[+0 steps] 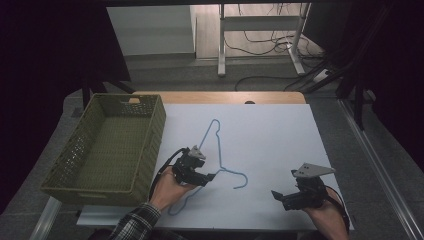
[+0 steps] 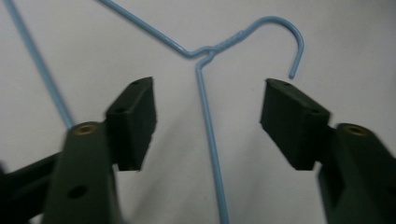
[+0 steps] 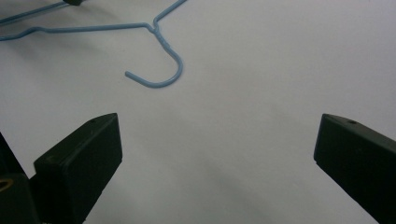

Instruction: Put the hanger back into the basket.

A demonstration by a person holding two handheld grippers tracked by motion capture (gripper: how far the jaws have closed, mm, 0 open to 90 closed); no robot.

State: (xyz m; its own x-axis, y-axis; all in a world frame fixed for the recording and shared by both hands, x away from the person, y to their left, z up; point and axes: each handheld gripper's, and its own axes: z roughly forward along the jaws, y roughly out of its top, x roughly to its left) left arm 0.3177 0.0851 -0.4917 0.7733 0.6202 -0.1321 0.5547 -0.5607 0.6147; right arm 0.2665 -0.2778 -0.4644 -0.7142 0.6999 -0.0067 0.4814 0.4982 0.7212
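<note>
no readable text, label, brand, number or sign appears in any of the three views.

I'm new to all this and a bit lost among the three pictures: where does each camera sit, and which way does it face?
High view: fixed above the person's side, looking forward and down on the table, basket, both hands and grippers.
Left gripper view: rides the left gripper, looking down at the blue hanger lying between its open jaws.
Right gripper view: rides the right gripper, looking across the white surface past its open jaws.
Shared: all three show the hanger's hook.
</note>
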